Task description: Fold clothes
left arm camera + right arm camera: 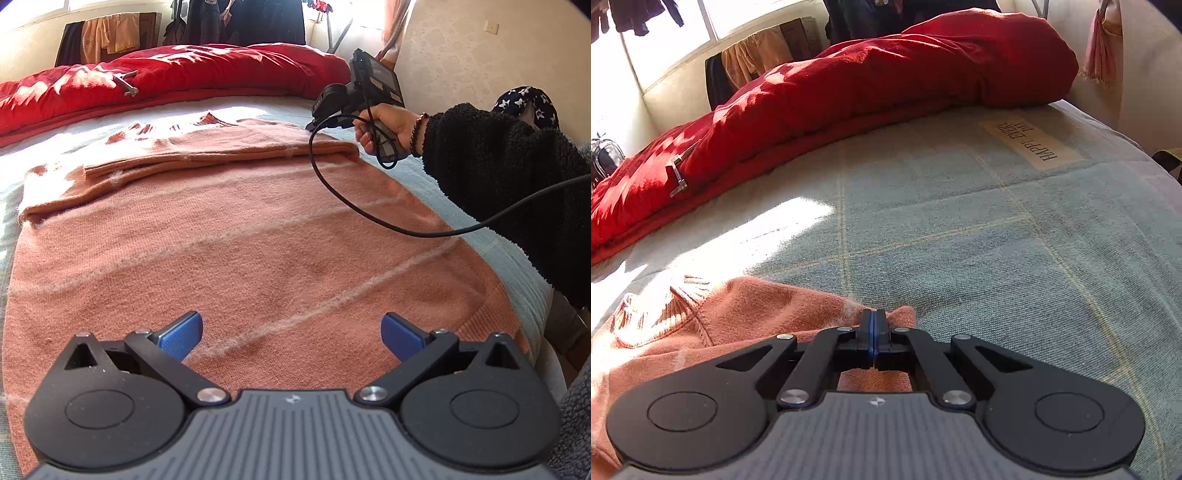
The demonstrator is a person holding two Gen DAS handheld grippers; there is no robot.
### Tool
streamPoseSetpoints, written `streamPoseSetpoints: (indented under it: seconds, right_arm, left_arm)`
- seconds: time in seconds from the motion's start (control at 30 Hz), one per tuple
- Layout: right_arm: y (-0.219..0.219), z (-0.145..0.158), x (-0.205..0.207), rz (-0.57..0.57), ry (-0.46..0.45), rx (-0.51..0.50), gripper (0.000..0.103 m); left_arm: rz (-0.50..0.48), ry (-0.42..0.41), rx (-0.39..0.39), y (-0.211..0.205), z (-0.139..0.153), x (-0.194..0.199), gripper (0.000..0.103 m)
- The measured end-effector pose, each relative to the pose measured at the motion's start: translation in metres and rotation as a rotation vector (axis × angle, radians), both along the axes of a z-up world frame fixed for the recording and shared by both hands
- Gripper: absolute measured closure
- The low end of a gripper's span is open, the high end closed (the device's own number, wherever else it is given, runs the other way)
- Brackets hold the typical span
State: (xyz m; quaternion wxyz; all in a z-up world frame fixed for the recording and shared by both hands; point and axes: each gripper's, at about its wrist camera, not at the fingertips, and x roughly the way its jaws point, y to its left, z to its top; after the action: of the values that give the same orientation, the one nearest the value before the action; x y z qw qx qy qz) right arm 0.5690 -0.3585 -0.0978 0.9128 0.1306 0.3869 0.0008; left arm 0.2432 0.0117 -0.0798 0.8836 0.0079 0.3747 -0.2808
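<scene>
A salmon-pink knit sweater point(240, 240) with thin pale stripes lies flat on the bed, one sleeve point(221, 155) folded across its upper part. My left gripper point(291, 332) hovers open over the sweater's near hem, its blue pads wide apart with nothing between them. A hand point(388, 122) in a black fleece sleeve holds the other gripper at the sweater's far right corner. In the right wrist view, my right gripper point(874, 325) is shut, and the sweater's point(738, 314) edge bunches up around its tips near the ribbed collar.
A red quilt point(184, 77) is heaped along the far side of the bed, with a small metal piece point(677, 173) on it. The grey-blue checked sheet point(997, 240) stretches to the right. A black cable point(332, 199) loops over the sweater. Clothes hang by the window point(107, 35).
</scene>
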Motion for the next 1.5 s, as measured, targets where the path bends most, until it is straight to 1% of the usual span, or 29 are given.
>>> streamPoseSetpoints:
  seconds: [0.07,0.1,0.13,0.2,0.23,0.3,0.33,0.37,0.4,0.47,0.53,0.57,0.6,0.63,0.73,0.77,0.83,0.9,0.97,1.07,1.1,1.17,1.23,1.27,1.4,1.43,1.47,1.5]
  right_arm:
    - [-0.001,0.008,-0.006,-0.014,-0.016,0.009,0.102]
    - [0.0,0.013,-0.01,-0.015,-0.034,0.011,0.098]
    - [0.001,0.018,-0.015,-0.017,-0.052,0.012,0.098]
    - [0.005,0.014,-0.011,-0.002,-0.017,-0.053,0.098]
    - [0.006,0.005,-0.006,-0.008,0.036,-0.094,0.099]
    - [0.001,0.003,-0.005,-0.025,0.033,-0.08,0.1]
    - [0.001,0.007,-0.006,-0.032,0.021,-0.07,0.1]
    - [0.001,0.011,-0.008,-0.038,0.009,-0.06,0.099]
    - [0.001,0.016,-0.009,-0.045,-0.004,-0.051,0.096]
    - [0.008,0.023,-0.008,-0.015,-0.007,-0.027,0.094]
    - [0.025,0.025,-0.005,0.046,0.007,-0.026,0.092]
    - [0.033,0.026,-0.003,0.078,0.015,-0.026,0.09]
    - [0.044,0.024,-0.001,0.107,0.029,-0.045,0.088]
    - [0.054,0.019,0.003,0.125,0.044,-0.086,0.088]
    - [0.065,0.003,0.015,0.119,0.04,-0.186,0.088]
    - [0.062,0.0,0.019,0.093,0.046,-0.184,0.088]
    - [0.057,0.002,0.021,0.05,0.042,-0.138,0.088]
    - [0.062,0.014,0.011,0.059,0.024,-0.122,0.08]
    - [0.073,0.028,-0.005,0.116,0.0,-0.109,0.074]
    - [0.093,0.041,-0.026,0.229,-0.001,-0.111,0.063]
    - [0.1,0.045,-0.033,0.267,-0.002,-0.111,0.062]
    - [0.106,0.042,-0.039,0.272,0.004,-0.129,0.061]
    - [0.111,0.04,-0.044,0.275,0.011,-0.147,0.056]
    - [0.114,0.038,-0.047,0.277,0.014,-0.156,0.051]
    - [0.124,0.033,-0.058,0.283,0.026,-0.192,0.05]
    - [0.126,0.037,-0.064,0.29,0.011,-0.179,0.049]
    - [0.128,0.042,-0.07,0.298,-0.005,-0.165,0.046]
    - [0.131,0.041,-0.073,0.301,0.001,-0.181,0.044]
  left_arm:
    - [-0.004,-0.007,-0.011,0.001,0.0,-0.001,0.001]
    - [-0.007,-0.008,-0.014,0.001,0.0,-0.001,0.001]
    - [-0.009,-0.009,-0.018,0.0,0.001,-0.001,0.001]
    - [-0.013,-0.011,-0.022,0.0,0.001,-0.001,0.001]
    - [-0.014,-0.012,-0.023,0.0,0.001,-0.002,0.001]
    - [-0.016,-0.014,-0.023,0.0,0.001,-0.002,0.001]
    - [-0.016,-0.015,-0.024,0.001,0.001,-0.002,0.001]
    - [-0.017,-0.016,-0.024,0.001,0.001,-0.002,0.001]
    - [-0.018,-0.017,-0.025,0.001,0.001,-0.002,0.001]
    - [-0.02,-0.019,-0.026,0.001,0.001,-0.003,0.001]
    - [-0.014,-0.017,-0.027,0.001,0.0,-0.001,0.001]
    - [-0.012,-0.017,-0.028,0.001,0.0,-0.001,0.001]
    - [-0.009,-0.017,-0.027,0.002,0.0,0.0,0.001]
    - [-0.006,-0.015,-0.024,0.002,0.0,0.0,0.001]
    - [0.002,-0.011,-0.015,0.004,-0.001,-0.001,0.001]
    - [0.003,-0.012,-0.014,0.005,-0.001,-0.001,0.001]
    - [0.005,-0.013,-0.017,0.009,-0.001,-0.002,0.001]
    - [0.009,-0.016,-0.022,0.012,-0.002,-0.003,0.001]
    - [0.015,-0.02,-0.022,0.013,-0.002,-0.002,0.001]
    - [0.023,-0.025,-0.022,0.015,-0.001,-0.005,0.001]
    - [0.025,-0.025,-0.023,0.016,-0.001,-0.006,0.001]
    - [0.028,-0.023,-0.018,0.018,0.0,-0.009,0.001]
    - [0.031,-0.023,-0.007,0.018,0.002,-0.013,0.001]
    - [0.031,-0.023,-0.001,0.018,0.002,-0.015,0.001]
    - [0.036,-0.024,0.006,0.02,0.003,-0.02,0.001]
    - [0.037,-0.024,0.008,0.021,0.003,-0.021,0.001]
    - [0.039,-0.024,0.01,0.021,0.004,-0.022,0.001]
    - [0.04,-0.024,0.012,0.022,0.004,-0.023,0.001]
